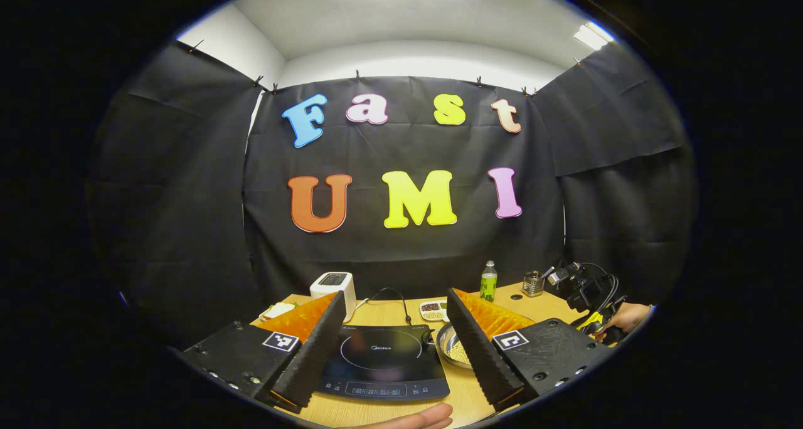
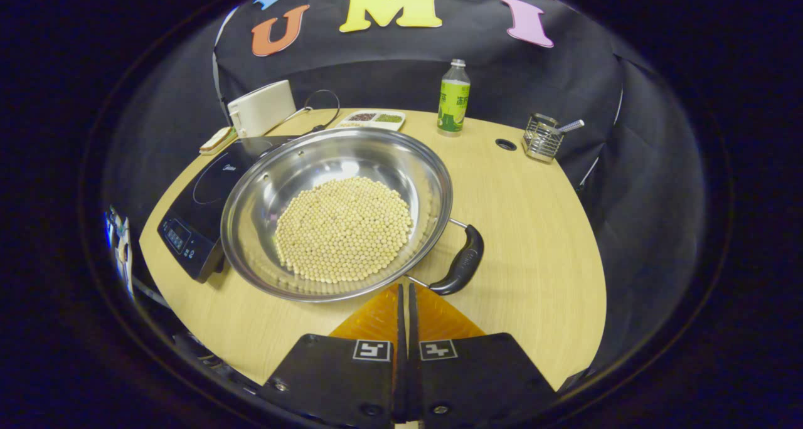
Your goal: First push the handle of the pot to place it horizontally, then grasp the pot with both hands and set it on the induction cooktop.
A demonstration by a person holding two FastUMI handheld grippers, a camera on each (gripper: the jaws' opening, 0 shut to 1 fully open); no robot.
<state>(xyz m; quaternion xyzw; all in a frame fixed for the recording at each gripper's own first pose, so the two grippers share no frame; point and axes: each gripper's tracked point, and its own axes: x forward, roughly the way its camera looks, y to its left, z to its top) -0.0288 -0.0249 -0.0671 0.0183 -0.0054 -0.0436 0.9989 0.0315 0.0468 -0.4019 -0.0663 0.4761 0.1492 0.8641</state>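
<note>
Closed fingers of the right gripper (image 2: 404, 303) sit together, holding nothing, just near the rim of one steel pot (image 2: 335, 212) of pale beans; its black handle (image 2: 461, 263) lies just right of them. One "Midea" induction cooktop (image 2: 201, 219) touches the pot's left side. Beyond stand one green bottle (image 2: 453, 100) and one toaster (image 2: 260, 109). Wide open and empty, the left gripper (image 1: 392, 347) frames that cooktop.

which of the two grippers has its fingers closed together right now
The right gripper: its fingers meet just short of the steel pot. The left gripper is spread wide over the black induction cooktop.
</note>
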